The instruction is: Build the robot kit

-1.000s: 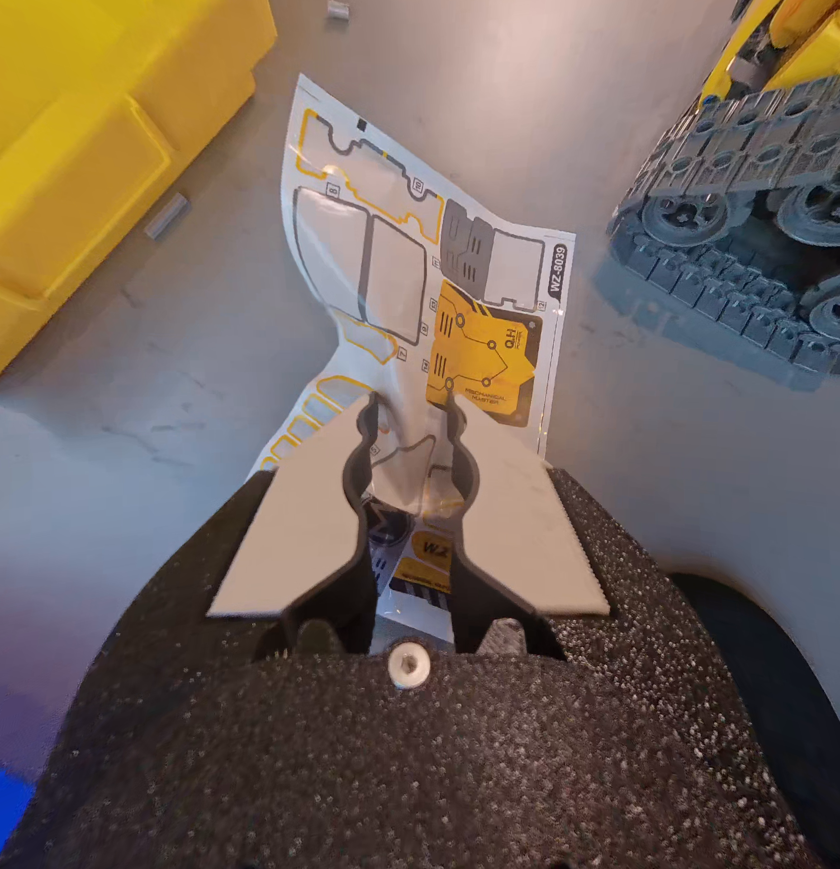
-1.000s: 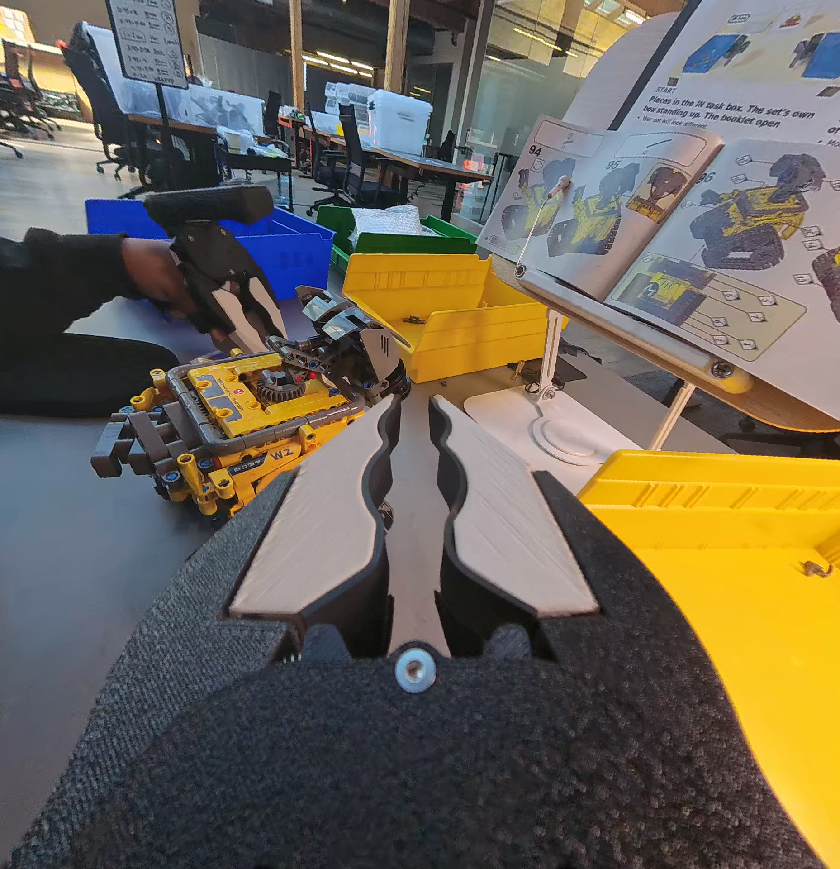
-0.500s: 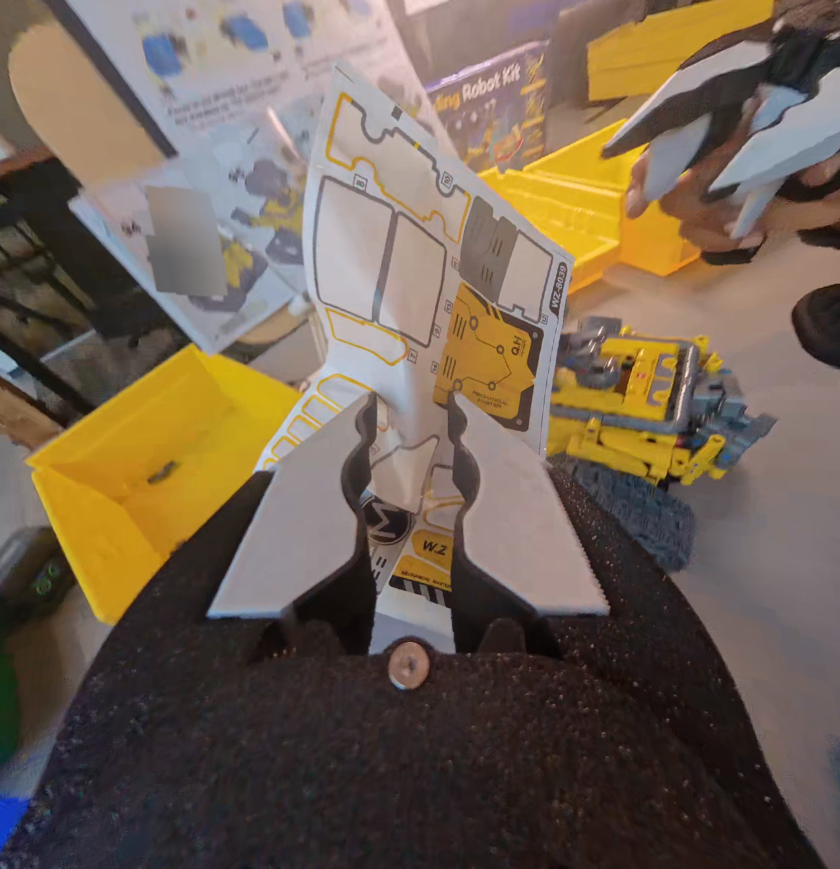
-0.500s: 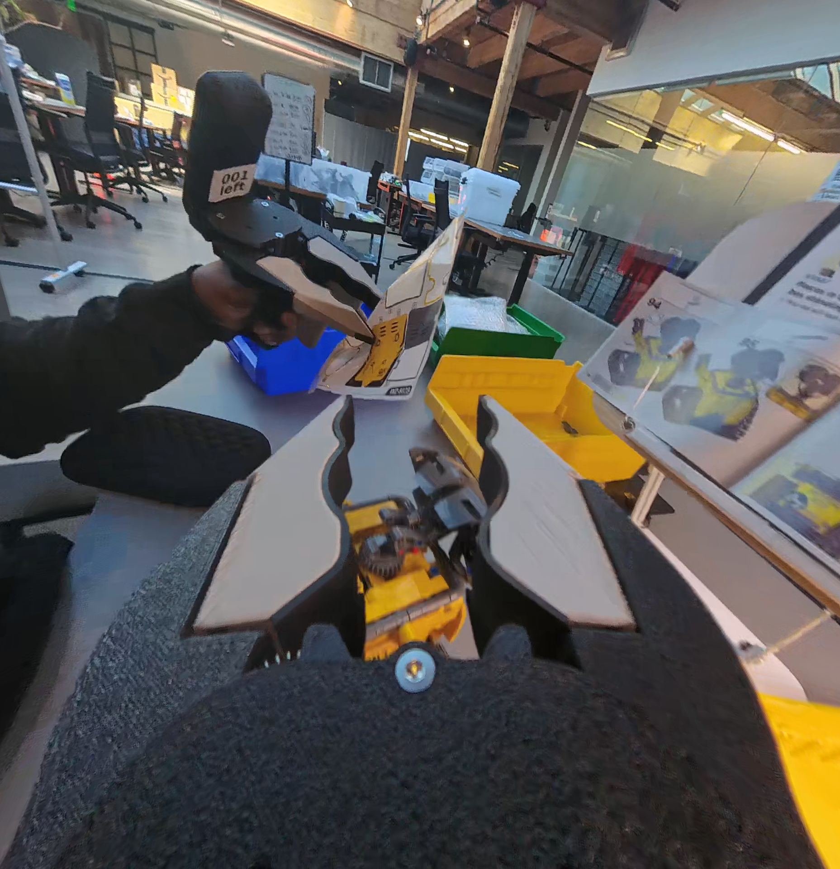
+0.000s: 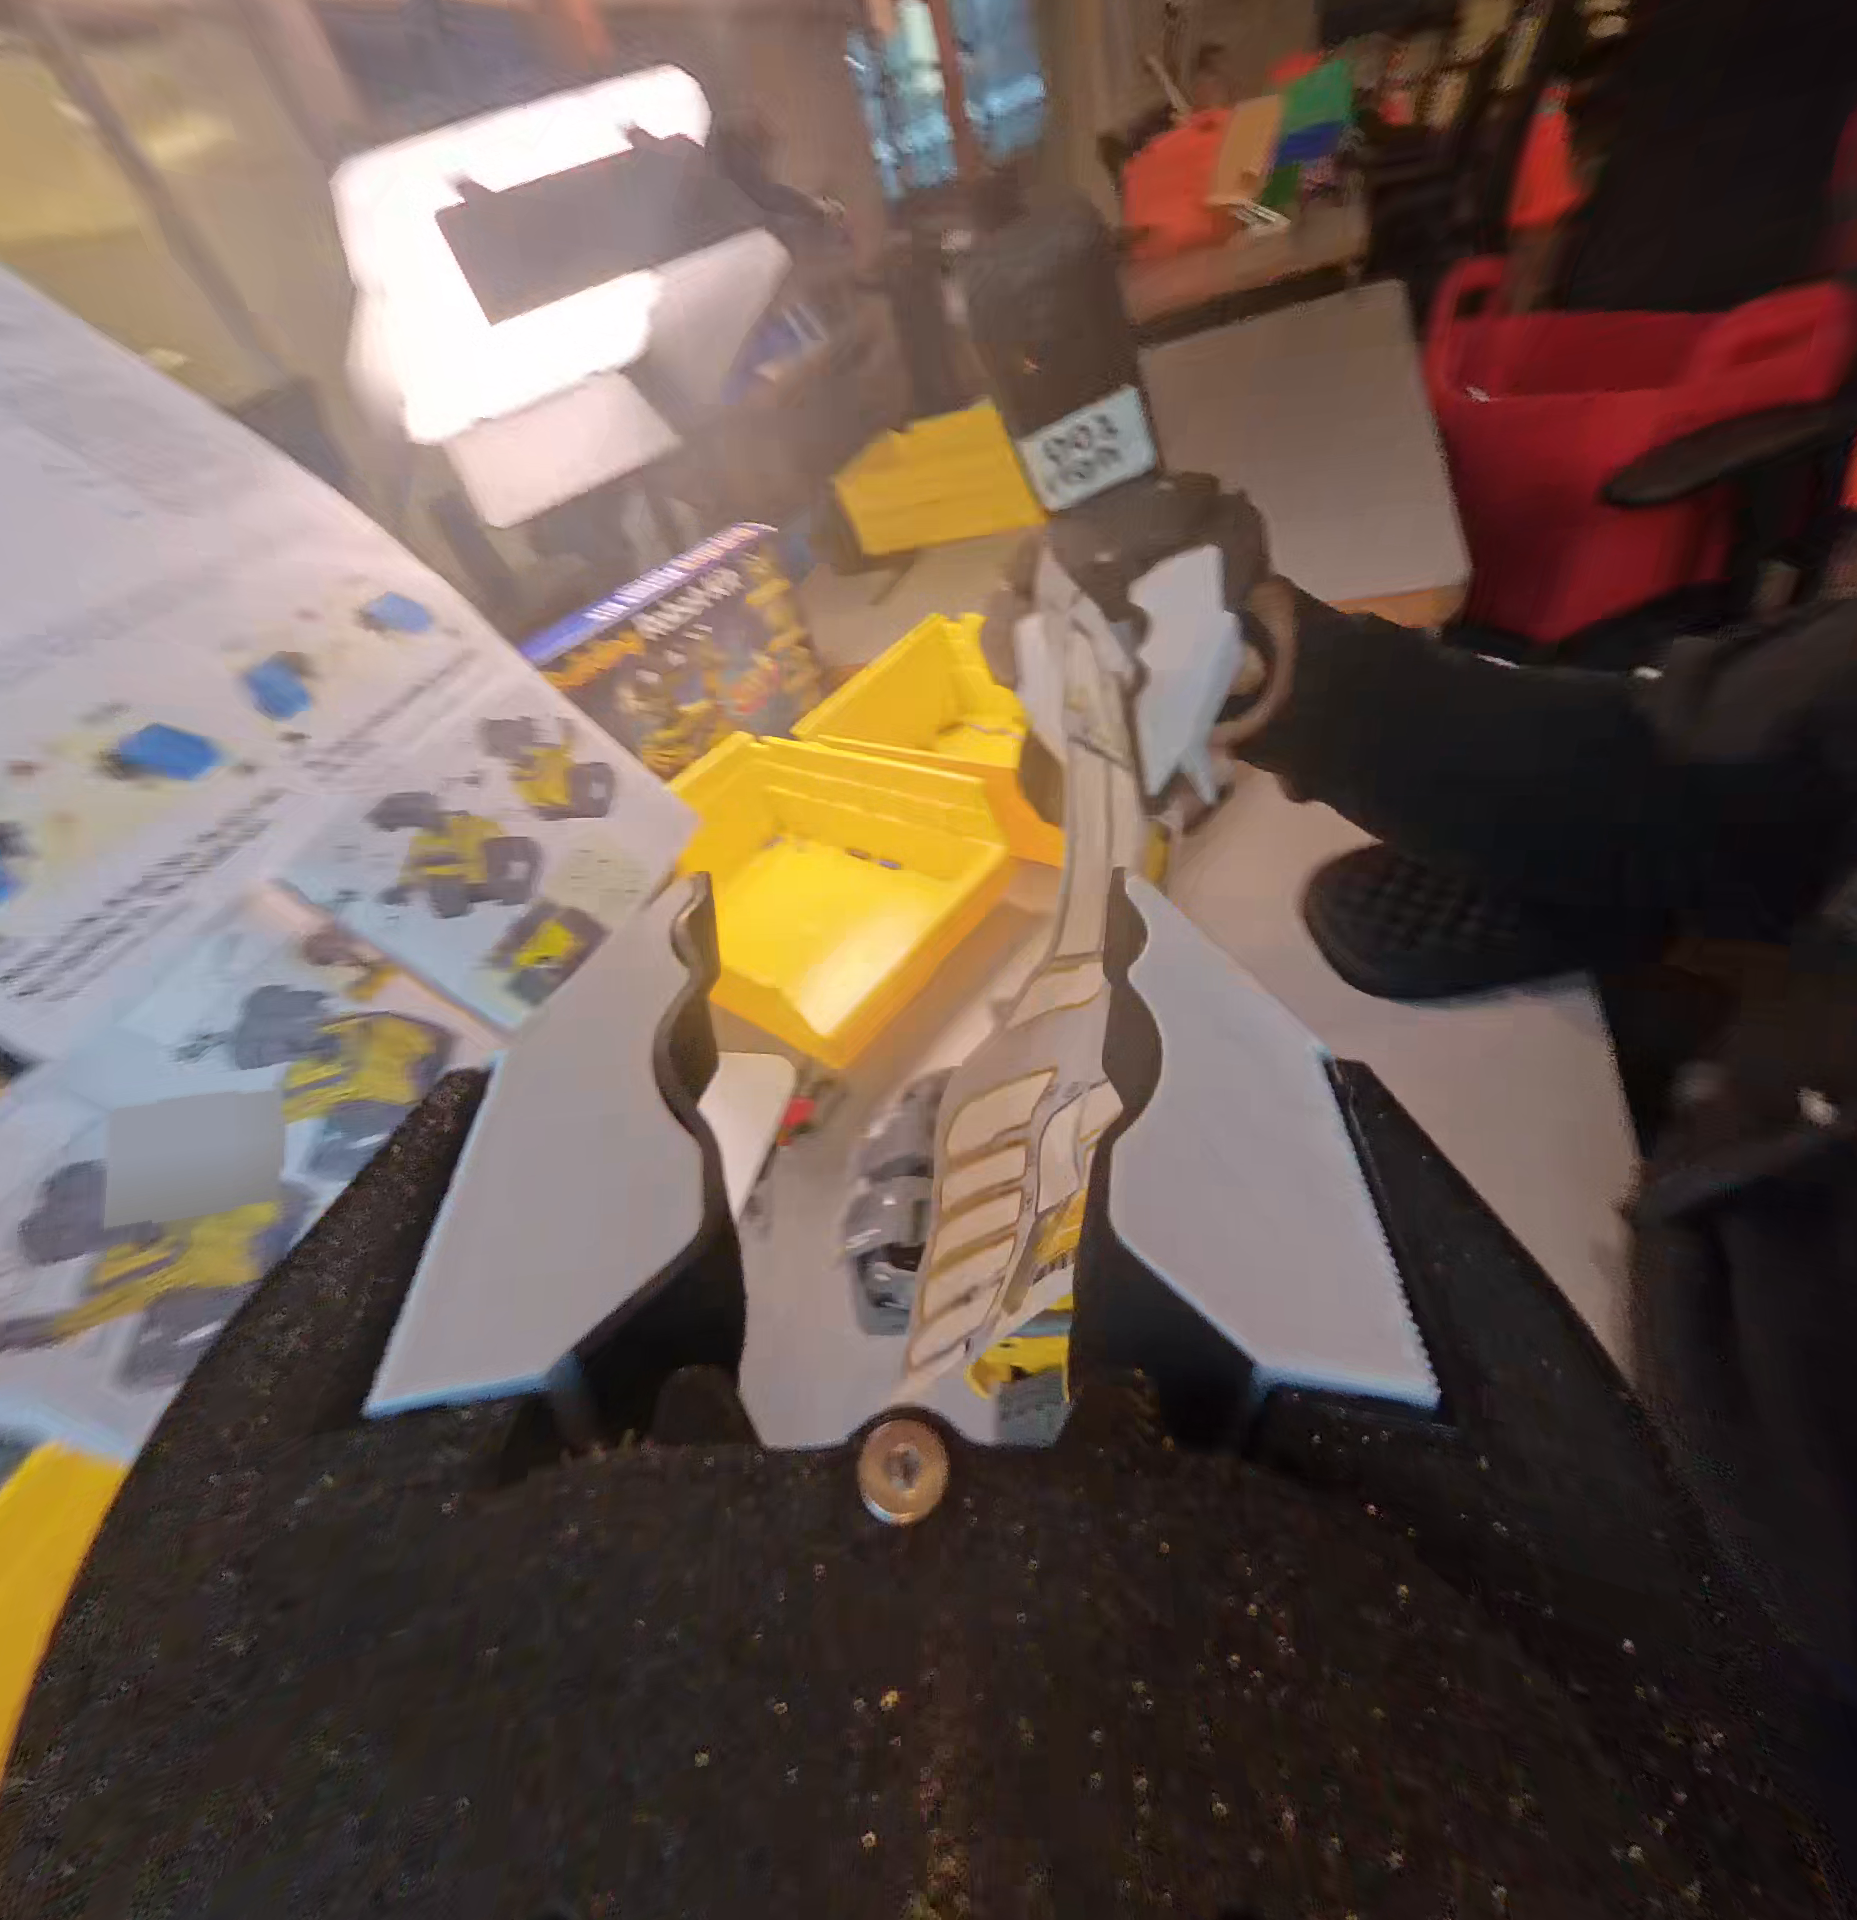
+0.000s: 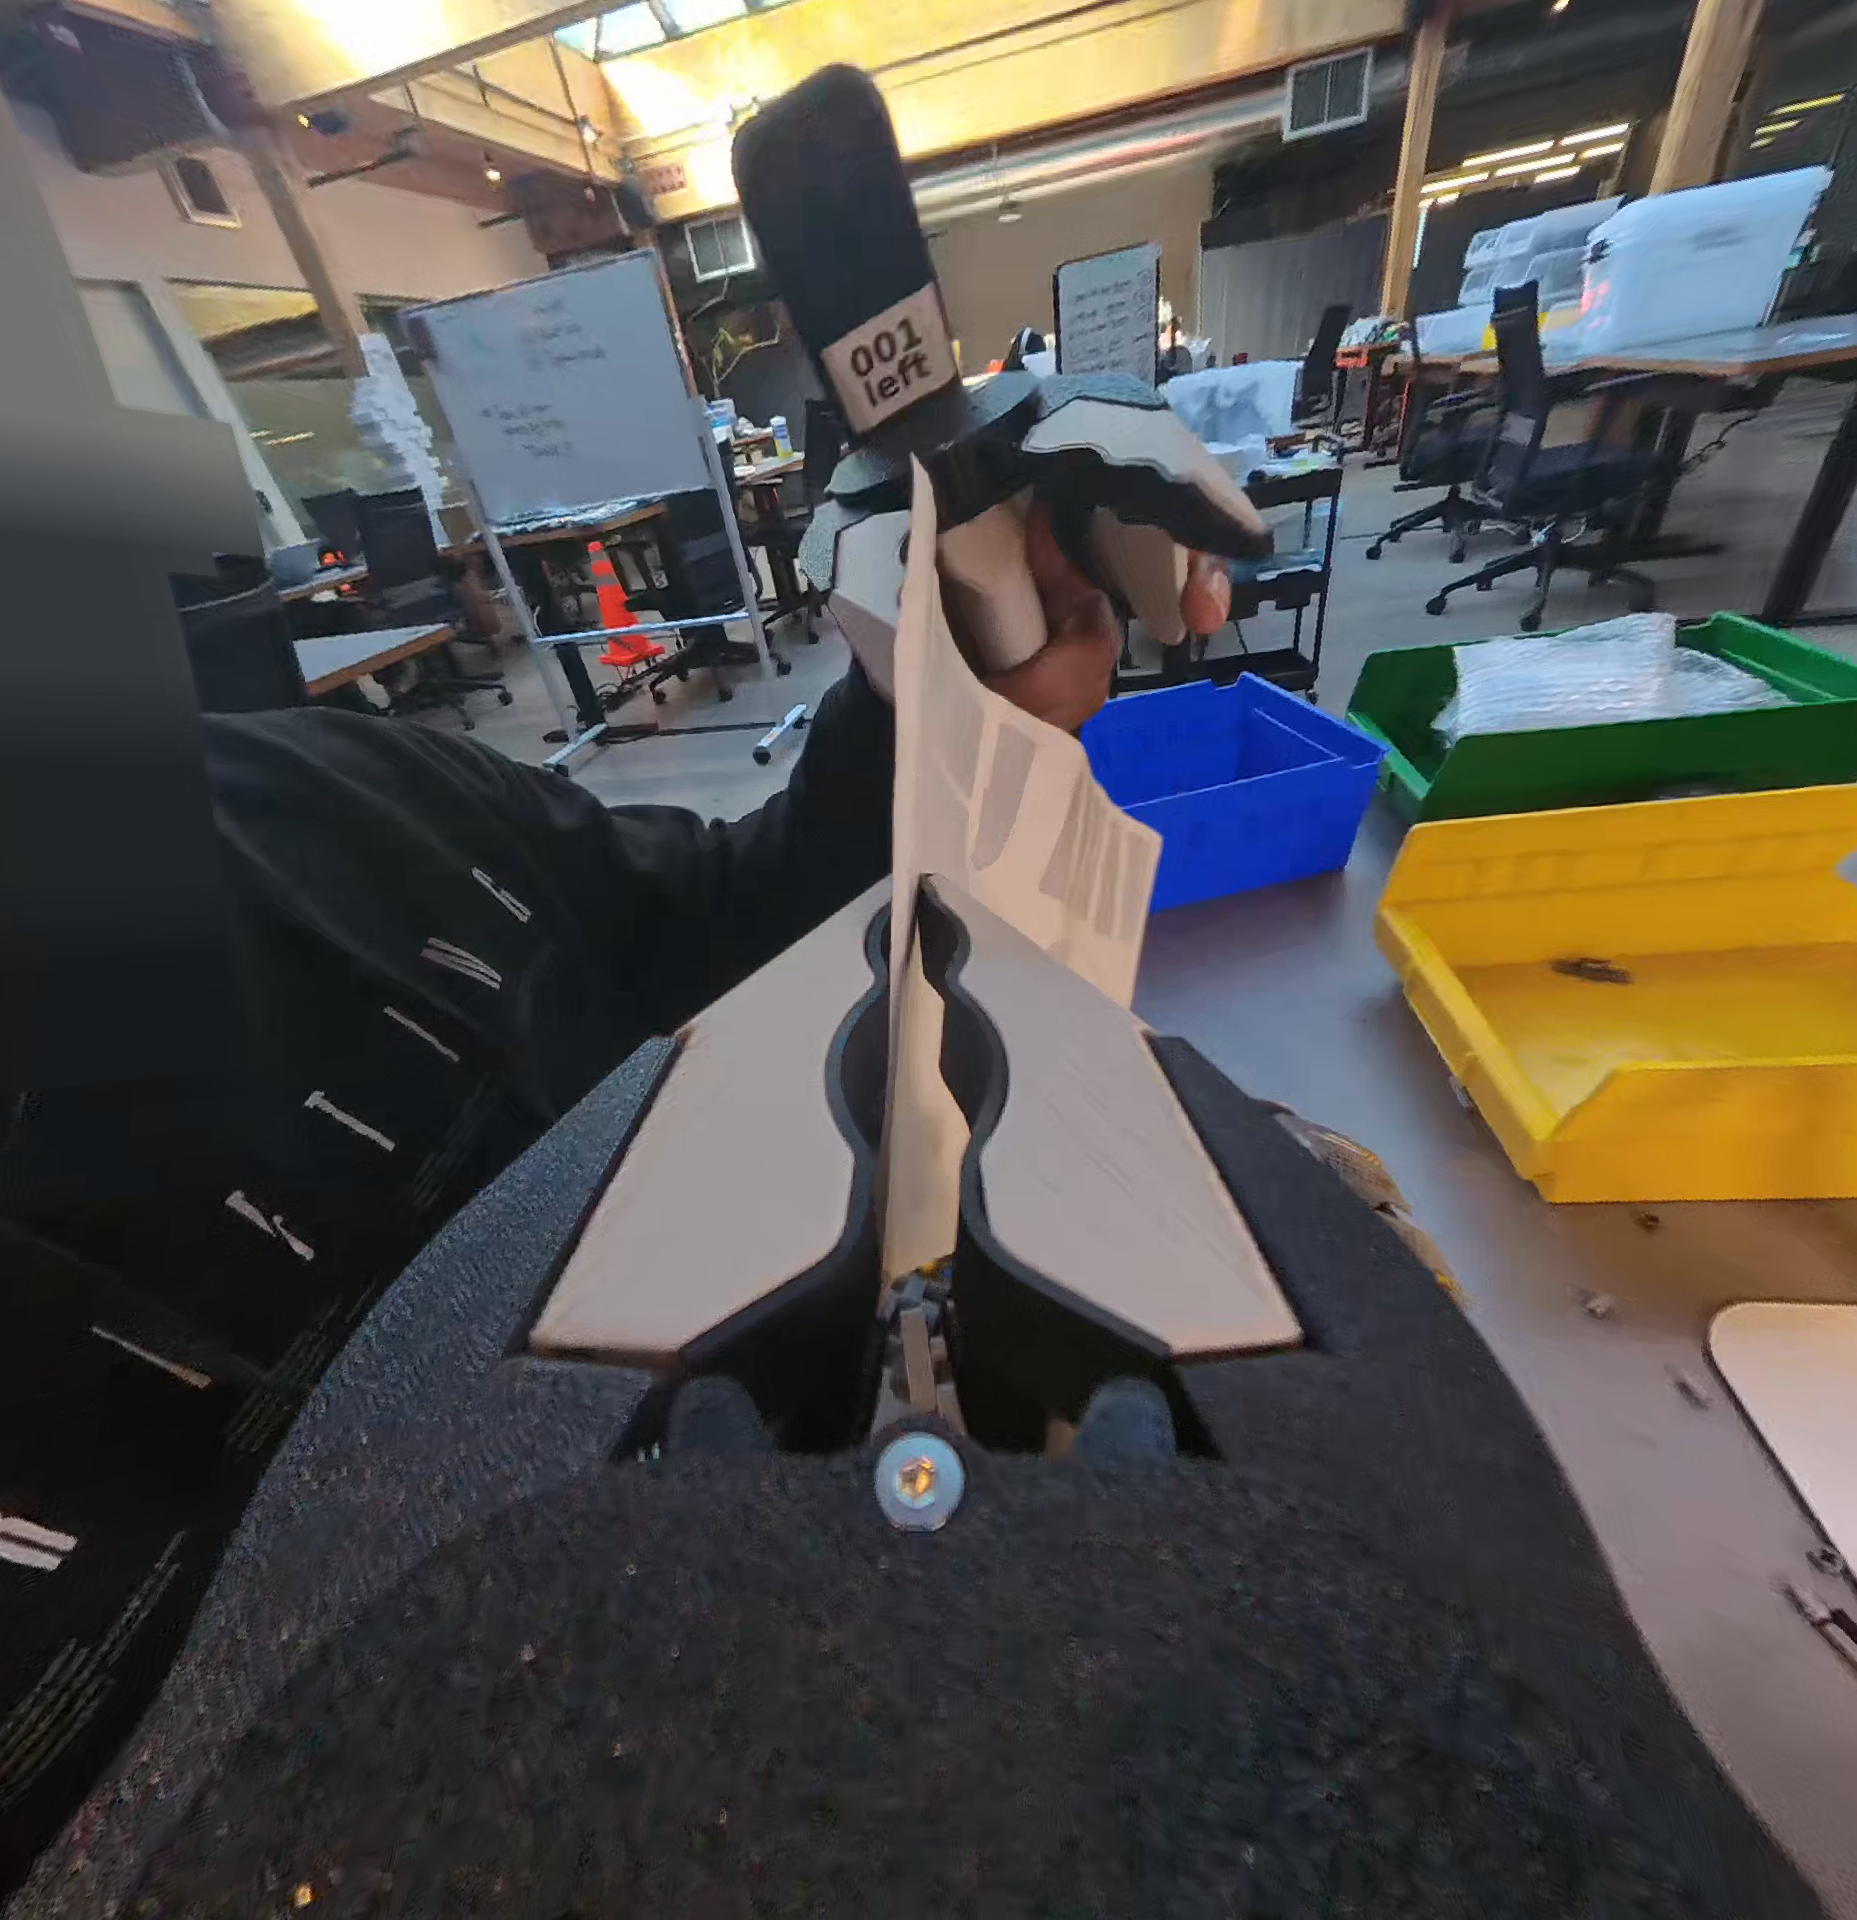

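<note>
sticker sheet (image 6: 1017, 831) now pinched in my r gripper (image 6: 919, 914), l gripper (image 5: 908, 914) jaws spread wide, sheet just brushing its right finger.

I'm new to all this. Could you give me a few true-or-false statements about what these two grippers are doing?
1. The right gripper is shut on the sticker sheet. True.
2. The left gripper clamps the sheet tightly. False: it is open, and the sheet lies along one finger.
3. A blue bin stands on the table behind the sheet. True.
4. The yellow bin is piled full of bricks. False: it is nearly empty.
</note>
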